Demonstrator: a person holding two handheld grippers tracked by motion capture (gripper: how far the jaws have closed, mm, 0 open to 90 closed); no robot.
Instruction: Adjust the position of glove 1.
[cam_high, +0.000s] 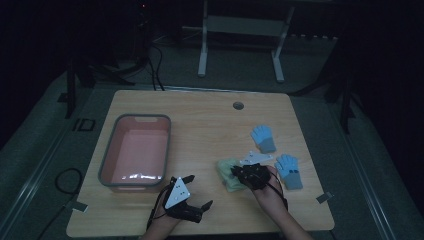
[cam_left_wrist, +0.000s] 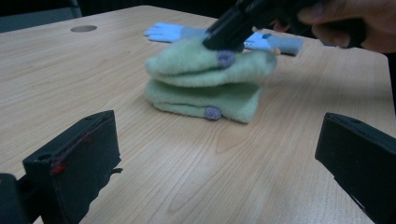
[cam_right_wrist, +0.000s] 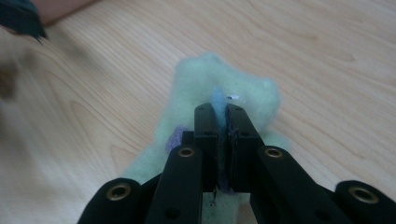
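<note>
Green fuzzy gloves (cam_left_wrist: 205, 84) are lying stacked on the counter (cam_high: 200, 120), near its front right. The right gripper (cam_right_wrist: 219, 109) is pinching the top glove, fingers clenched on the fleece. Two blue gloves (cam_high: 263, 138) are sitting just behind and to the right, clear of the grip. A pink bin (cam_high: 136, 150) is standing well apart on the left. The left gripper (cam_high: 192, 192) is hovering near the front edge, fingers spread wide, grasping nothing.

Pale green fleece glove (cam_left_wrist: 205, 84) with small purple dots. Two light blue gloves (cam_high: 263, 138) with grey cuffs. Pink bin (cam_high: 136, 150), grey rim; light wooden table (cam_high: 210, 120).
</note>
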